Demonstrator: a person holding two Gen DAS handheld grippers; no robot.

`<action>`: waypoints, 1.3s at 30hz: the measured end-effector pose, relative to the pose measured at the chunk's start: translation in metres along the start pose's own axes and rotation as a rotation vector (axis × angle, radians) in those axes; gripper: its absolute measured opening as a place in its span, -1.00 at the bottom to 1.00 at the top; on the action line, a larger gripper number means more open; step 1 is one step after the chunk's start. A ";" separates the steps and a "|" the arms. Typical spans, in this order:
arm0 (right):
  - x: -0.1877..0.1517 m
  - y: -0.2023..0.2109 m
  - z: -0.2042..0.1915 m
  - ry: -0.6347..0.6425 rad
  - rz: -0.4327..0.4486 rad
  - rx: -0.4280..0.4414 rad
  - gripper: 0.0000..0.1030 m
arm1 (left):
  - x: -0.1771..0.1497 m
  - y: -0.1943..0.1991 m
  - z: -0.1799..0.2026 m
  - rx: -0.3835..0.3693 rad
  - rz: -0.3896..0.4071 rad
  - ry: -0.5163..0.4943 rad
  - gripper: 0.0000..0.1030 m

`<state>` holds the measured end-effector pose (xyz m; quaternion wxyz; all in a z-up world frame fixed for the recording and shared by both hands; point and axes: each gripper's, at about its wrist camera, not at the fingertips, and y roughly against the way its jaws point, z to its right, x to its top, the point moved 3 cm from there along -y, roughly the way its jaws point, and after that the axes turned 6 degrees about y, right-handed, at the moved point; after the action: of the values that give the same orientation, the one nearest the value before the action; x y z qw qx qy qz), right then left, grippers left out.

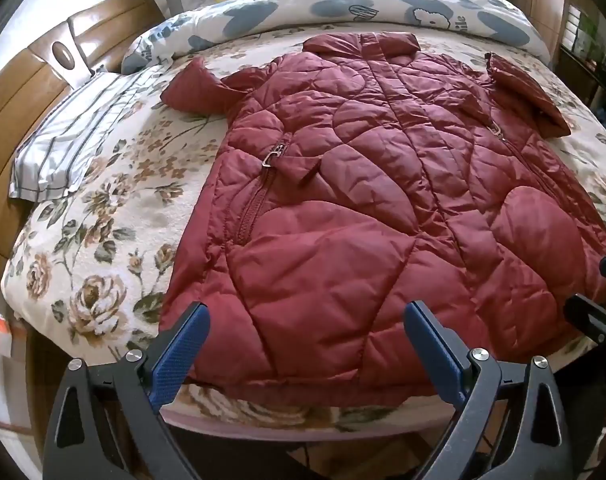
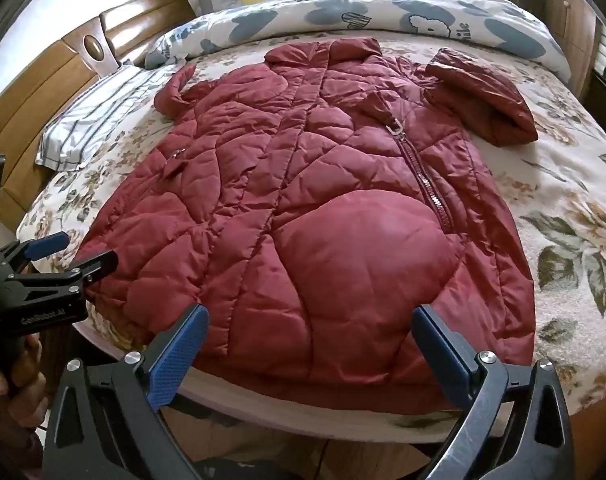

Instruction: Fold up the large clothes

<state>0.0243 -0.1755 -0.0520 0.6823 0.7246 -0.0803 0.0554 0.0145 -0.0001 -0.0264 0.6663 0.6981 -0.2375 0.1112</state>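
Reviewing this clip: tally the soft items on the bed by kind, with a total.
Red quilted jacket: 1
Striped pillow: 1
Blue-and-white patterned duvet: 1
Floral blanket under the jacket: 1
Total: 4

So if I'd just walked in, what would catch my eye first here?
A big dark-red quilted jacket spread flat on a flower-print bed cover, collar toward the far side, both sleeves folded short. At the near edge, above the hem, are the left hand-held gripper and the right hand-held gripper, blue-padded jaws wide open and holding nothing. Behind lie a rolled blue-and-white duvet and a striped pillow by the wooden headboard.
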 end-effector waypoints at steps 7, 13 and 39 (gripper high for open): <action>0.001 0.000 -0.001 -0.003 -0.001 0.004 0.97 | 0.001 -0.001 0.001 0.002 -0.003 -0.001 0.91; 0.003 0.001 -0.001 -0.001 0.000 0.005 0.97 | 0.001 -0.003 0.000 -0.003 -0.003 0.003 0.91; 0.007 0.004 -0.003 -0.001 0.009 0.013 0.97 | 0.002 -0.004 0.000 -0.004 -0.003 0.008 0.91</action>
<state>0.0303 -0.1725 -0.0464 0.6770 0.7288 -0.0837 0.0586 0.0180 -0.0005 -0.0295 0.6686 0.6968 -0.2339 0.1126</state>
